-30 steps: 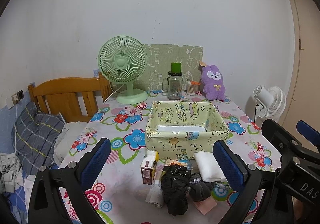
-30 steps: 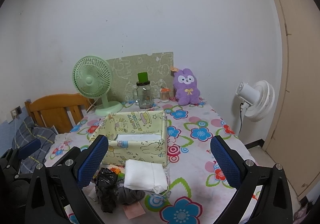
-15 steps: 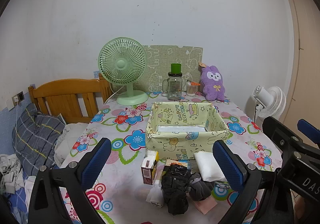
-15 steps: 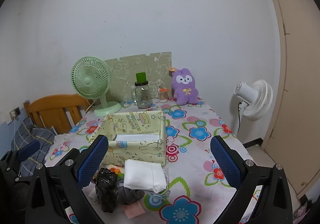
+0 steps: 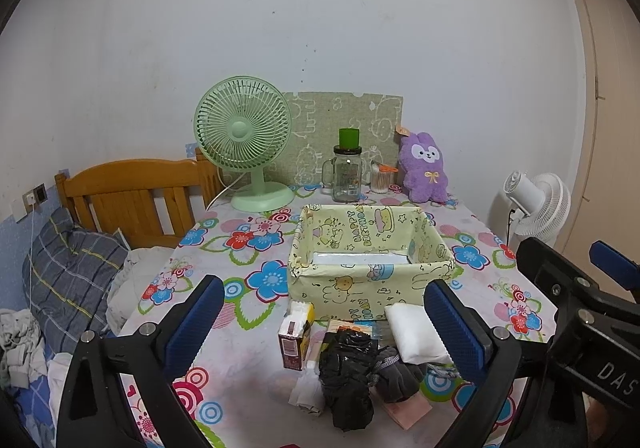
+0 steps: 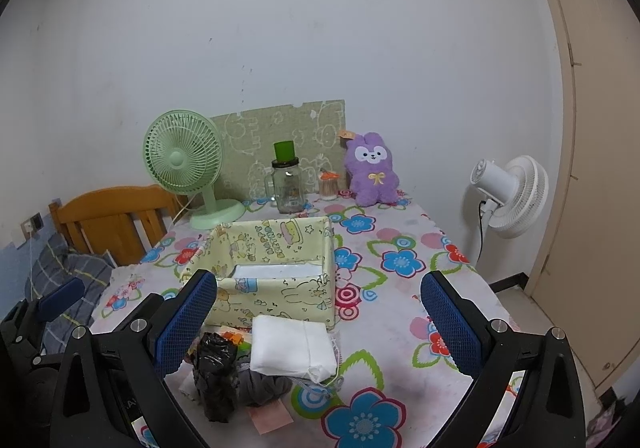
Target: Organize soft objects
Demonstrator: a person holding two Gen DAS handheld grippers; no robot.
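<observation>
While both grippers [image 5: 320, 328] [image 6: 318, 322] gape wide, empty—crinkled black bundle [image 5: 347, 376] and white pouch [image 6: 292, 346] front the papered box [image 5: 370, 268].

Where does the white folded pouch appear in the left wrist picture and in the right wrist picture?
Left wrist view: white folded pouch lies low and right of centre, just in front of the yellow box, beside the right finger.
Right wrist view: the pouch lies low and near the centre, in front of the box.
Shared landmark: purple plush rabbit at the wall.
</observation>
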